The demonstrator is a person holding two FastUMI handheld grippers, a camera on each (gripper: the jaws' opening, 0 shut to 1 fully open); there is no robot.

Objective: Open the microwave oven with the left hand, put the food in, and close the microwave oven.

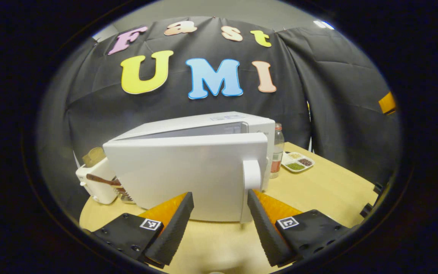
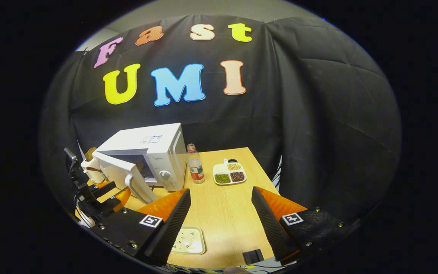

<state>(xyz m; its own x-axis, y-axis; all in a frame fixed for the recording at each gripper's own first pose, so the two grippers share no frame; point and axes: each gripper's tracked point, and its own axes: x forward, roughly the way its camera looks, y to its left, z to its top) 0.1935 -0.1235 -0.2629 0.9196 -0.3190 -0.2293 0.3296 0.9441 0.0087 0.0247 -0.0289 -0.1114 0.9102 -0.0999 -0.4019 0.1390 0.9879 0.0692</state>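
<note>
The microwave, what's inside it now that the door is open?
The microwave shows a dim cavity behind its half-open door; I see no food there, but the door covers much of it, so I can't be sure.

I read this as a staged kitchen corner inside a recording booth, not a real home. Black cloth (image 2: 318, 114) hangs as the wall behind everything. Ahead of my right claw (image 2: 221, 213) a wooden table (image 2: 222, 213) carries a white microwave (image 2: 154, 152) with its door ajar, a bottle (image 2: 195, 164) just beside it, and a divided tray of beans (image 2: 229, 173). A toaster (image 1: 97, 182) sits left of the microwave. A small plate (image 2: 189, 240) lies just below my claw.
</note>
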